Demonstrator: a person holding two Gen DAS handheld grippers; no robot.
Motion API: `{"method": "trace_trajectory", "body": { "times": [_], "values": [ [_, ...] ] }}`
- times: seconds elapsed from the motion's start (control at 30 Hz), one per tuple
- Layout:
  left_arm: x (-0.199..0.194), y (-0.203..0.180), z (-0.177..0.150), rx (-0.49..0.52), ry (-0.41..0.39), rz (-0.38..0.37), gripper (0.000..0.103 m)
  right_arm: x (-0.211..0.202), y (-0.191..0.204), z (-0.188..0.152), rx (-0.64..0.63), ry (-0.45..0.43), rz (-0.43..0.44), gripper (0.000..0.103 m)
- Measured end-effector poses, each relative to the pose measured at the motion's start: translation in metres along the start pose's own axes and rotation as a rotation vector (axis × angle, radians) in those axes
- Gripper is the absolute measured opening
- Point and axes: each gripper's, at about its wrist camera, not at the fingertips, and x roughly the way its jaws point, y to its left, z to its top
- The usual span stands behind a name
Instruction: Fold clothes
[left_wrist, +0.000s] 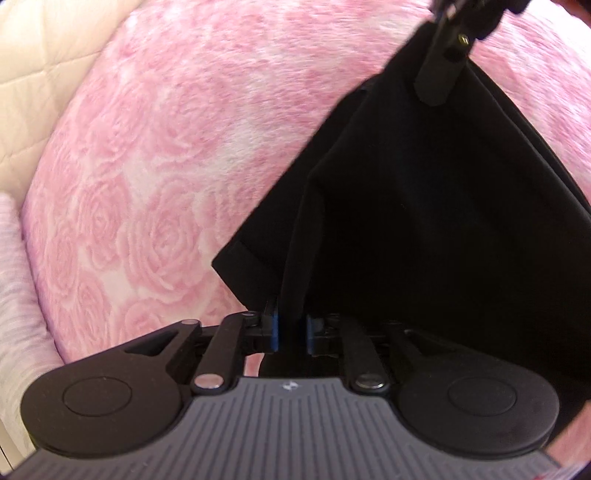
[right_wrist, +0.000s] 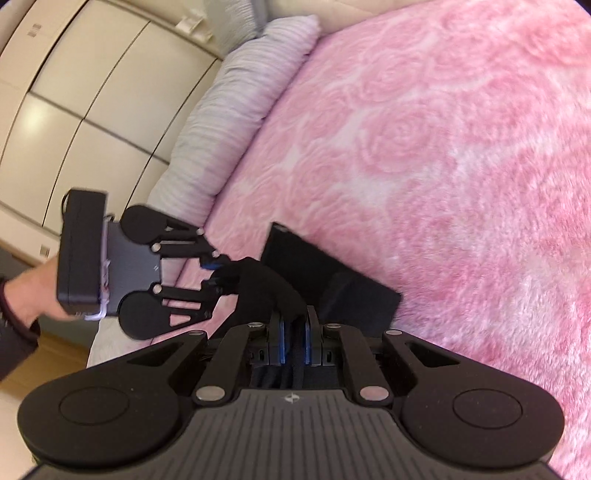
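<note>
A black garment hangs stretched between both grippers above a pink rose-patterned blanket. My left gripper is shut on one edge of the cloth. My right gripper shows at the top right of the left wrist view, clamped on the garment's far corner. In the right wrist view my right gripper is shut on bunched black cloth, and my left gripper grips the same cloth at the left. The lower part of the garment lies folded on the blanket.
A lilac ribbed pillow lies along the bed's edge. Cream wardrobe doors stand beyond it. A cream quilted cover shows at the top left. A person's hand holds the left gripper.
</note>
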Motion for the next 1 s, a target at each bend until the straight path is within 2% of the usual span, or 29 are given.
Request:
{"method": "trace_trajectory", "body": {
  "times": [0.03, 0.07, 0.17, 0.27, 0.33, 0.4, 0.43, 0.5, 0.63, 0.7, 0.77, 0.87, 1.0],
  "values": [
    [-0.001, 0.004, -0.004, -0.057, -0.02, 0.028, 0.038, 0.002, -0.006, -0.001, 0.017, -0.002, -0.013, 0.014],
    [-0.002, 0.01, -0.01, -0.121, -0.04, 0.042, 0.04, 0.003, -0.011, -0.001, 0.033, -0.005, -0.025, 0.02],
    [-0.015, 0.03, -0.036, -0.333, -0.078, 0.081, 0.043, -0.004, -0.018, -0.004, 0.07, -0.045, -0.039, 0.036],
    [-0.035, 0.045, -0.072, -0.535, -0.08, 0.154, 0.043, -0.022, -0.017, -0.007, 0.09, -0.107, -0.074, 0.036],
    [-0.05, 0.049, -0.098, -0.702, -0.117, 0.133, 0.043, -0.038, -0.01, -0.01, 0.096, -0.156, -0.11, 0.036],
    [-0.063, 0.044, -0.114, -0.812, -0.187, 0.059, 0.043, -0.049, 0.008, -0.017, 0.027, -0.192, -0.115, 0.036],
    [-0.064, 0.037, -0.116, -0.83, -0.211, 0.021, 0.043, -0.052, 0.02, -0.02, -0.02, -0.198, -0.104, 0.036],
    [-0.059, 0.022, -0.113, -0.835, -0.227, -0.042, 0.042, -0.043, 0.046, -0.029, -0.144, -0.154, -0.052, 0.036],
    [-0.017, 0.002, -0.084, -0.783, -0.198, -0.084, 0.04, -0.001, 0.08, -0.047, -0.395, -0.002, -0.022, 0.036],
    [0.003, 0.001, -0.072, -0.79, -0.181, -0.077, 0.04, 0.02, 0.081, -0.06, -0.51, 0.086, -0.09, 0.035],
    [0.016, 0.004, -0.065, -0.806, -0.177, -0.076, 0.041, 0.032, 0.073, -0.075, -0.607, 0.144, -0.17, 0.026],
    [0.015, 0.009, -0.062, -0.816, -0.184, -0.067, 0.041, 0.018, 0.06, -0.076, -0.587, 0.151, -0.173, 0.024],
    [-0.009, 0.017, -0.068, -0.842, -0.249, -0.033, 0.04, -0.008, 0.059, -0.054, -0.507, 0.024, -0.154, 0.026]
  ]
}}
